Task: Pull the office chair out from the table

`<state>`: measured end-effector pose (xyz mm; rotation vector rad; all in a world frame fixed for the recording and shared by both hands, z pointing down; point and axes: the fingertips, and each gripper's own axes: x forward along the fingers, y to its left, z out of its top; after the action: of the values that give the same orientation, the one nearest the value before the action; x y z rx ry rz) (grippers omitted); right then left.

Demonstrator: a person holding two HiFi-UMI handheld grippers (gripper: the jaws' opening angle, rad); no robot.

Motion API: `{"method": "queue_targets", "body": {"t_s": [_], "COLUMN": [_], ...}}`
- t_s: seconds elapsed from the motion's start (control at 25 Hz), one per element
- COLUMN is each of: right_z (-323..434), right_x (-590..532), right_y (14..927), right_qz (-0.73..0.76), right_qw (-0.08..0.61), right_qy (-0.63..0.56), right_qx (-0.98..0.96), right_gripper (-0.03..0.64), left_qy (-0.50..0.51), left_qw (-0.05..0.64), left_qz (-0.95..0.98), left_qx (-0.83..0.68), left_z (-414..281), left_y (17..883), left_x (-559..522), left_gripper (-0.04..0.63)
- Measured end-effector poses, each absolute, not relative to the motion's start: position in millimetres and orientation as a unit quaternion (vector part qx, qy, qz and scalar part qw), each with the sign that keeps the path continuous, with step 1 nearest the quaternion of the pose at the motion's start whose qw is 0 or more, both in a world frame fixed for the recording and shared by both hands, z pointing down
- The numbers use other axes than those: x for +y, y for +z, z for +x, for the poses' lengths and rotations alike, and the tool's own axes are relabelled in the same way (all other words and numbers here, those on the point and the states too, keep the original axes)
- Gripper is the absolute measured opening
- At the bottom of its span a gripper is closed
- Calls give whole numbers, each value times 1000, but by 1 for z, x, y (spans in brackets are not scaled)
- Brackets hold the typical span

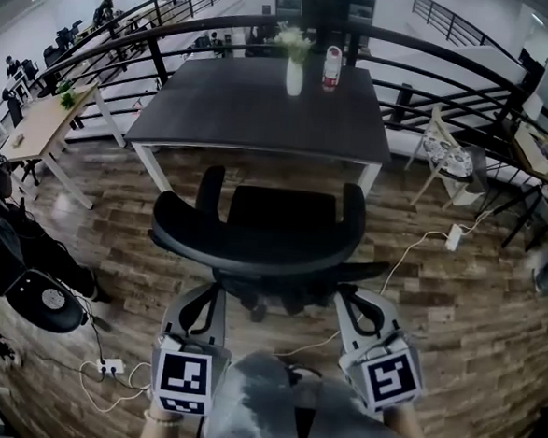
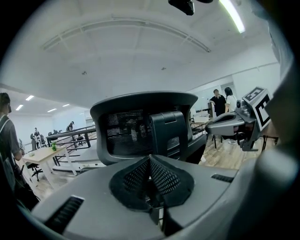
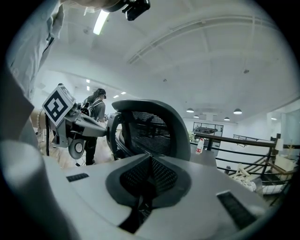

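Left tool and right tool flank my view, jaws pressed together and empty. Both are poised just behind the office chair backrest, I judge, to hook it rearward. Chair faces the desk, seat near its edge.

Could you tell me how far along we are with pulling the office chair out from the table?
Nothing looks done yet: the office chair stands close to the table at its front edge, with its backrest toward the person. In hand: the left tongs and right tongs sit just behind the backrest, both shut and empty. Left to do: grip the backrest and draw the chair back.
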<state>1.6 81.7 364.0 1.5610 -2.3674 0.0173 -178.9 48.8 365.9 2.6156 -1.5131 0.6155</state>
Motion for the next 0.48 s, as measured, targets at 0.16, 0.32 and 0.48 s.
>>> {"method": "queue_targets", "body": {"t_s": [0.16,0.32,0.48], "right_z": [4,4,6], "right_x": [82,82,84], "right_y": [363,365,366], "right_qz": [543,542,544], "right_qw": [154,159,156], "right_qy": [6,4,3], "right_qx": [-826,-825,-825], "right_gripper": [3,3,3], "left_qy": [199,200,199], "left_qw": [30,28,25], "left_qz": [848,846,847], "left_qx": [-491,-493,-493], "left_z": [-179,-180,-178], "left_y": [364,364,364], "left_x": [48,48,51], "left_gripper": [9,9,9]}}
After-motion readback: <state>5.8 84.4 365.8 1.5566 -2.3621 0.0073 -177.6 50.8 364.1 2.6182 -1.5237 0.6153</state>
